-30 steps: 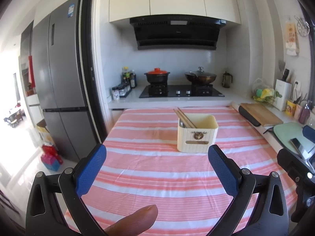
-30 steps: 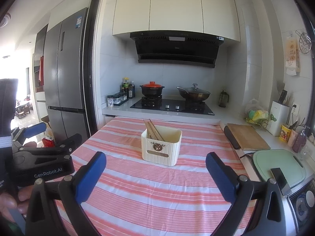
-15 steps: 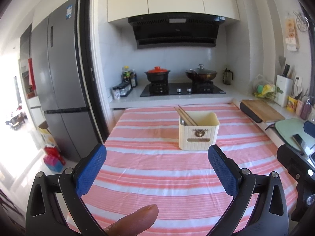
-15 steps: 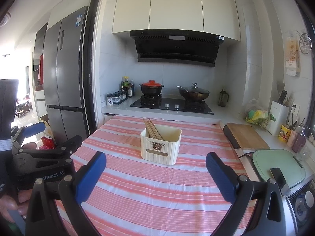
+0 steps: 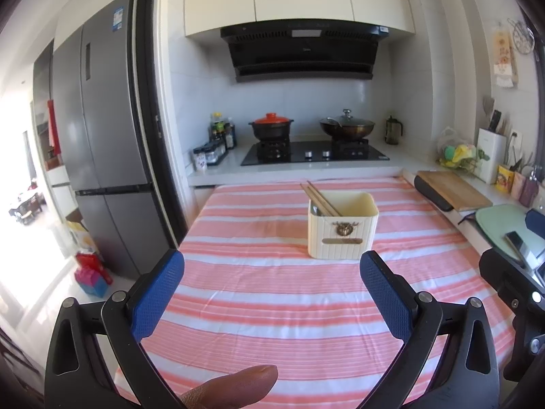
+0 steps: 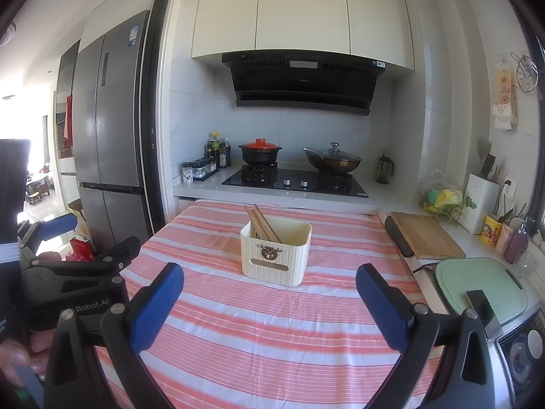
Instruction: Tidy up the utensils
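Chopsticks point(image 5: 320, 199) lean in the left side of a cream ribbed holder point(image 5: 342, 230) that stands on a pink-and-white striped tablecloth point(image 5: 272, 289), seen from the left wrist camera. The left gripper point(image 5: 271, 267) hovers over the near part of the cloth with its blue-padded fingers point(image 5: 158, 293) spread wide and nothing between them, well short of the holder. A fingertip point(image 5: 235, 388) of the person shows at the bottom edge. Beyond the table a gas hob carries a black pot with a red lid point(image 5: 271, 126) and a lidded wok point(image 5: 346, 126); a grey refrigerator point(image 5: 102, 143) stands at left.

From the right wrist camera, the chopsticks point(image 6: 262, 223) again stand tilted in the left part of the holder point(image 6: 275, 255), which sits near the middle of the tablecloth point(image 6: 272, 334). The right gripper point(image 6: 270, 277) is likewise spread wide and holds nothing, the holder lying ahead between its fingers. A wooden cutting board point(image 6: 425, 235) lies on the counter at right, and the left gripper point(image 6: 68, 238) shows at the left edge.
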{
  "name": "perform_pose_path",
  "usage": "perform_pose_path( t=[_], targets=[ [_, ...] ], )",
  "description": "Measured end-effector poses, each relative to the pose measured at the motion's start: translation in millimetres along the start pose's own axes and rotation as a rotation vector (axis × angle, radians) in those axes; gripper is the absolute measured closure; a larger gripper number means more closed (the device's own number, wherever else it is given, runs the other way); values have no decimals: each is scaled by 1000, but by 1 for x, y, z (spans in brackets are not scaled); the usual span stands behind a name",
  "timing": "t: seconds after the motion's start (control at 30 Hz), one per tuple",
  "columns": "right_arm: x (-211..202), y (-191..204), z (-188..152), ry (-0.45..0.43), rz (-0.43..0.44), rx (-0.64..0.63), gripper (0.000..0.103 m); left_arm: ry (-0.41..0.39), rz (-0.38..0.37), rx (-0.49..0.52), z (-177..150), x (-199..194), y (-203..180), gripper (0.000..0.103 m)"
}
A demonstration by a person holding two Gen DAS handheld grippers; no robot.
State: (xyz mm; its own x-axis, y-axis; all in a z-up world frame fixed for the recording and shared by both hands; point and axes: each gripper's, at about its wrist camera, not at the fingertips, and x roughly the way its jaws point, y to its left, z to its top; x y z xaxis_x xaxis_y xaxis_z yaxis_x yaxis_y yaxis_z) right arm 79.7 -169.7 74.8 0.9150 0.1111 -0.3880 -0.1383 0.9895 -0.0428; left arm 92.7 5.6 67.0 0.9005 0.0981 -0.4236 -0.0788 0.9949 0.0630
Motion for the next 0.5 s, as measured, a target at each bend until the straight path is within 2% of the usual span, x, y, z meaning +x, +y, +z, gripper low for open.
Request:
perform_pose_path(
  t=[0.3,0.5],
  targets=[
    [2,-5,-2,6,-14,12,0,10,-10,8,-3,3,-1,0],
    [7,-9,-5,22,-23,21,0,17,-54,-10,-4,6,1,0]
  ],
)
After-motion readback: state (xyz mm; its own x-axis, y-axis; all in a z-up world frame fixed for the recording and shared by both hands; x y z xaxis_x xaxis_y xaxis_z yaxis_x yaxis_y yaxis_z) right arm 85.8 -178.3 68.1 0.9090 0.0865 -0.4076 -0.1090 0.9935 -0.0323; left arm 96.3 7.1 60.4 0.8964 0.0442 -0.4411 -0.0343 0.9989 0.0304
